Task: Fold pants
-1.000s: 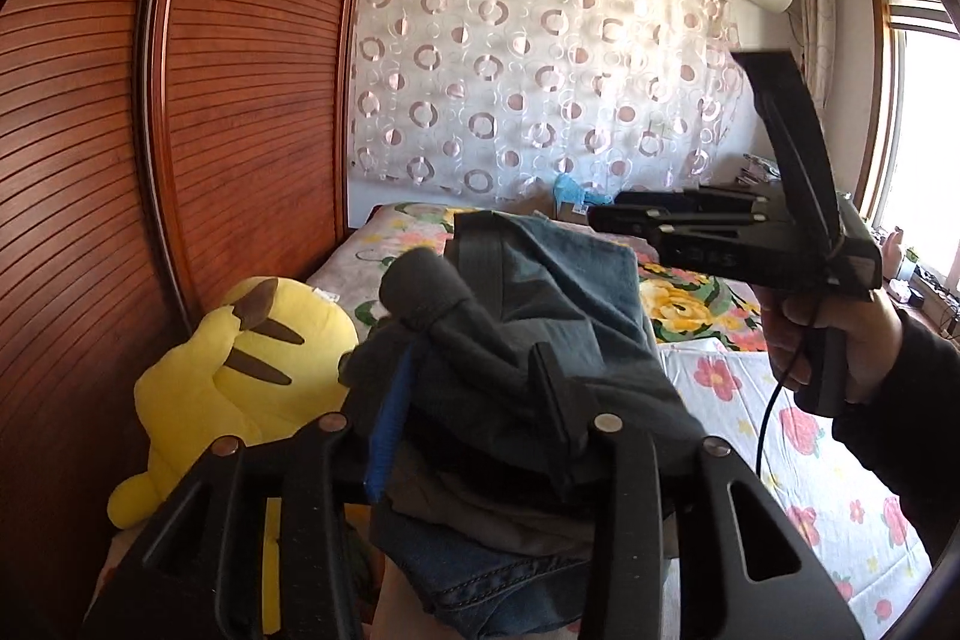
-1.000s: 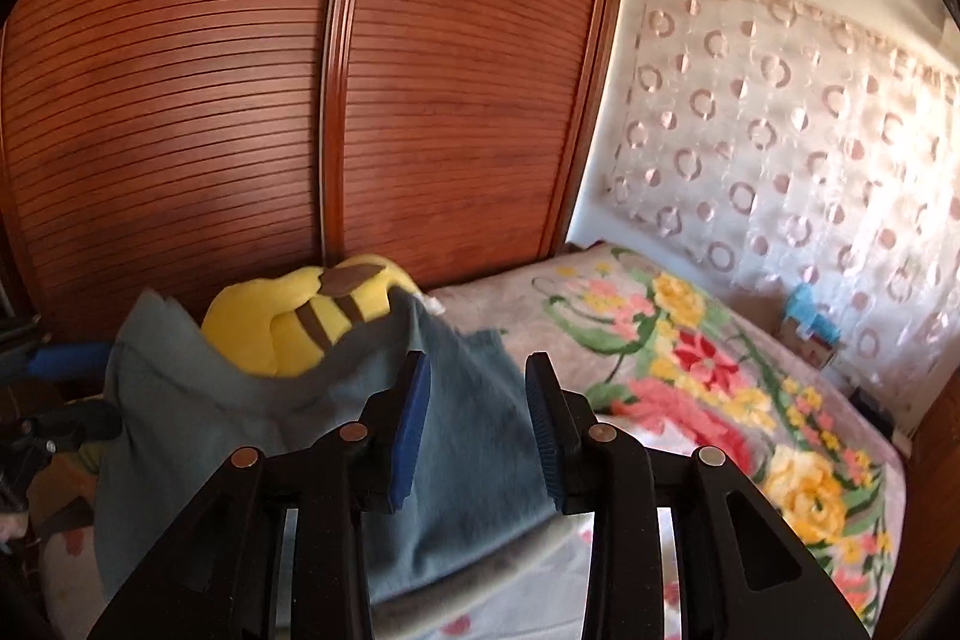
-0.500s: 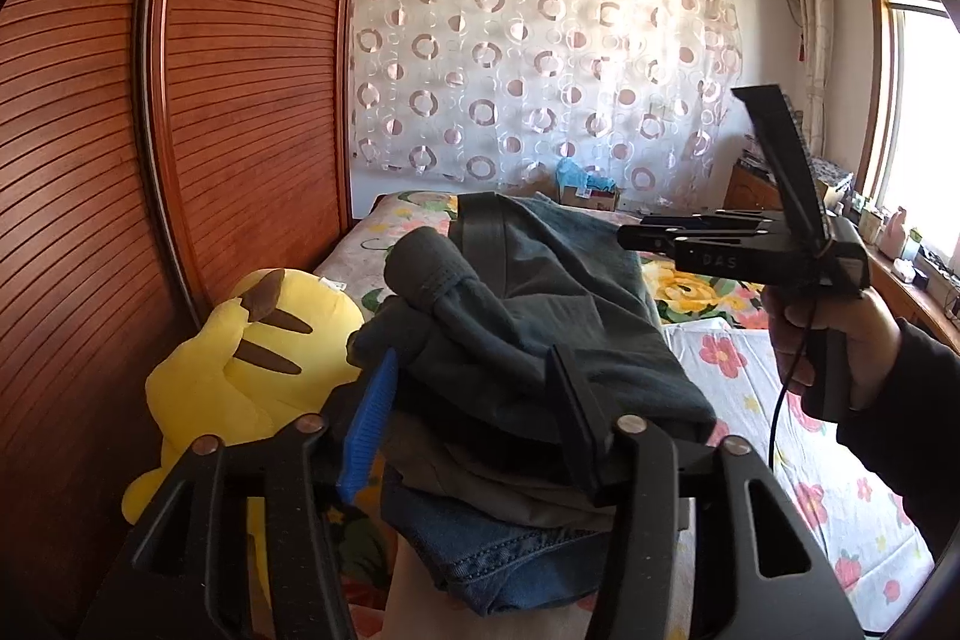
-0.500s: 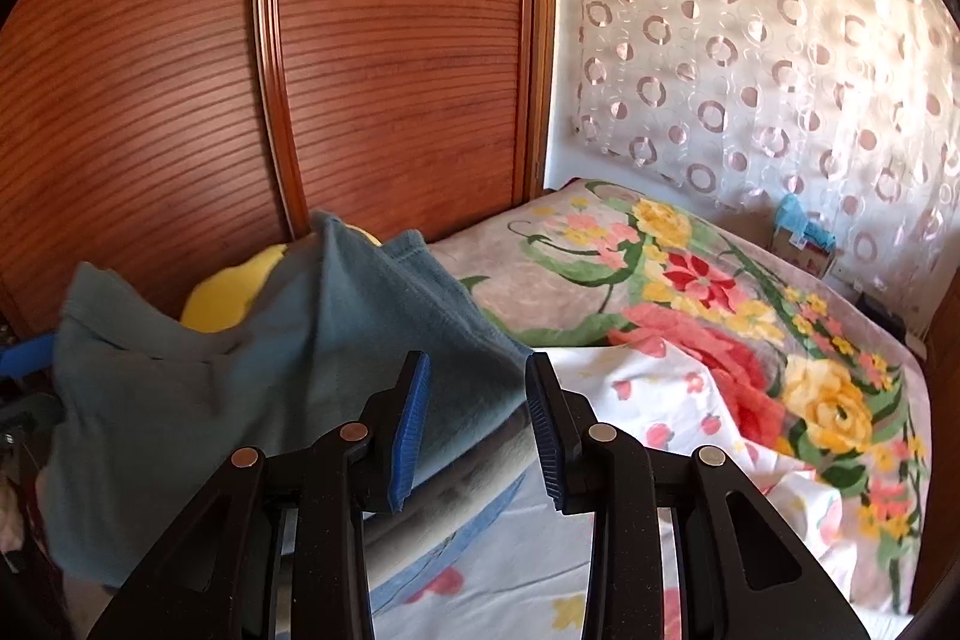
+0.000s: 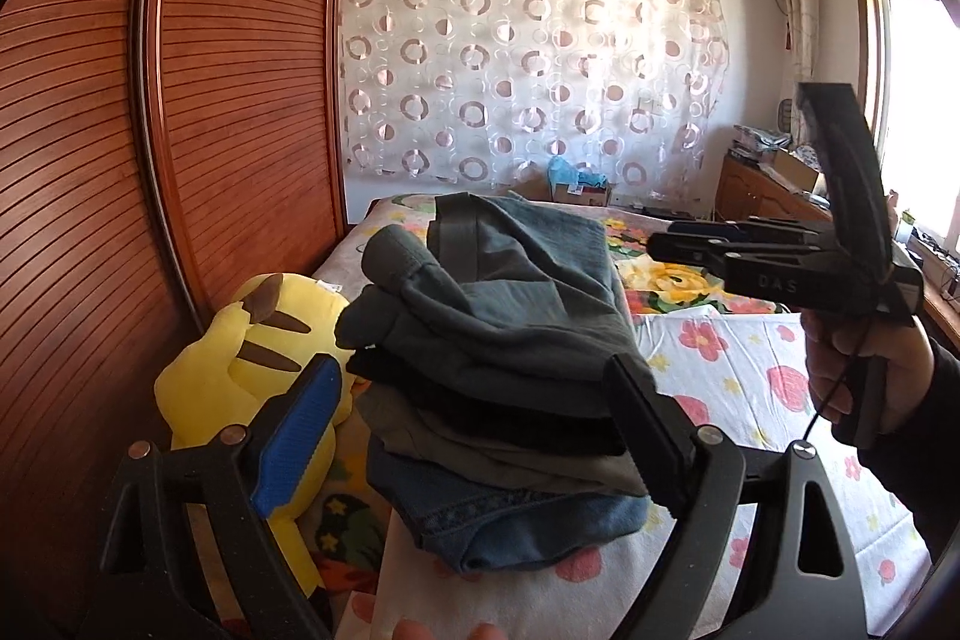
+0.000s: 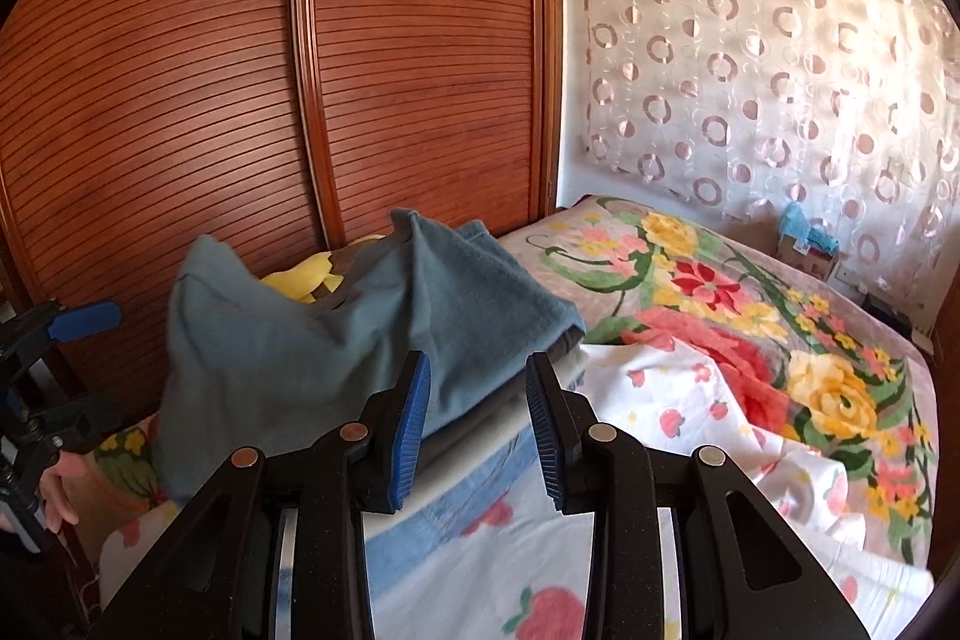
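A stack of folded pants lies on the bed: grey-teal pants [image 5: 510, 304] on top, dark and grey pairs under them, blue jeans [image 5: 516, 526] at the bottom. My left gripper [image 5: 474, 430] faces the near end of the stack. Its jaws are opening wide, and the blue pad [image 5: 300, 430] stands clear of the cloth. In the right wrist view the teal pants [image 6: 336, 340] sit left of my right gripper [image 6: 477, 418], which is open with nothing between its pads. From the left wrist view, that right gripper [image 5: 690, 244] hovers beside the stack in a hand [image 5: 852, 370].
A yellow plush toy [image 5: 252, 358] leans between the stack and the slatted wooden wardrobe doors [image 5: 180, 100]. The floral bedsheet [image 6: 720, 400] stretches to the right. A patterned curtain [image 5: 540, 70] hangs behind the bed, and a wooden dresser [image 5: 756, 190] stands by the window.
My left gripper's jaws have spread apart and let go of the grey-teal pants, which now rest on the stack. The right gripper has swung rightward, away from the stack.
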The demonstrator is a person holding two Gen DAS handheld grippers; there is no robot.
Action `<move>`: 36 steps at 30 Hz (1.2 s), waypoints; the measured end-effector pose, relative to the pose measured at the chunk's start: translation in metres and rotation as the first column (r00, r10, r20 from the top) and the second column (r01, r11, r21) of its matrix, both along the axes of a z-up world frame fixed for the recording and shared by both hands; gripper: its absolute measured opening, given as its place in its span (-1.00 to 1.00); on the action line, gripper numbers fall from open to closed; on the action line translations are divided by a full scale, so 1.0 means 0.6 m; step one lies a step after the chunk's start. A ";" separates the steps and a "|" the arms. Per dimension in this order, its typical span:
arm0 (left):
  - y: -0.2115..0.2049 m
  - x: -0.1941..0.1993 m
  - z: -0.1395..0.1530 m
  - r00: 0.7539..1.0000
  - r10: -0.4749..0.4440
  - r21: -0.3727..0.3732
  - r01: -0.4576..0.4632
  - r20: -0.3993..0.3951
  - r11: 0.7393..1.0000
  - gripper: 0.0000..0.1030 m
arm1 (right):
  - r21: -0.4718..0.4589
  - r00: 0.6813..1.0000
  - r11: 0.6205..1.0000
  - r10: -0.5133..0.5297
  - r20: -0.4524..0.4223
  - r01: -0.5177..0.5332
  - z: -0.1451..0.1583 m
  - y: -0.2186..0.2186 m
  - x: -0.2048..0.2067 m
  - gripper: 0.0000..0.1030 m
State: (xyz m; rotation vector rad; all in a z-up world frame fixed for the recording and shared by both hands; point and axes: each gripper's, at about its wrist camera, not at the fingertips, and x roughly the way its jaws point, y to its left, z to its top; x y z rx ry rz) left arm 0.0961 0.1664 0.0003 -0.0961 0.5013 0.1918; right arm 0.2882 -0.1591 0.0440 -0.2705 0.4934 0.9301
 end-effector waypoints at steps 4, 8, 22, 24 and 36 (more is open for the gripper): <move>-0.015 -0.010 0.000 1.000 -0.024 -0.008 0.024 -0.010 1.000 0.73 | 0.007 1.000 1.000 -0.025 0.006 0.025 0.002 -0.026 -0.035 -0.33; -0.035 -0.021 -0.001 0.999 -0.052 -0.009 0.052 -0.006 0.999 0.73 | 0.006 0.997 0.997 -0.073 0.009 0.073 0.004 -0.057 -0.077 -0.16; -0.104 -0.037 -0.007 0.991 -0.127 0.022 0.128 -0.029 0.992 0.73 | 0.043 0.984 0.983 -0.180 0.001 0.180 0.001 -0.131 -0.200 0.41; -0.112 -0.041 -0.012 0.990 -0.139 0.010 0.139 -0.033 0.990 0.73 | 0.044 0.979 0.979 -0.201 0.007 0.201 -0.001 -0.139 -0.212 0.41; -0.171 -0.053 -0.022 0.977 -0.208 -0.016 0.208 -0.038 0.978 0.73 | 0.071 0.952 0.950 -0.305 0.010 0.303 0.002 -0.183 -0.303 0.42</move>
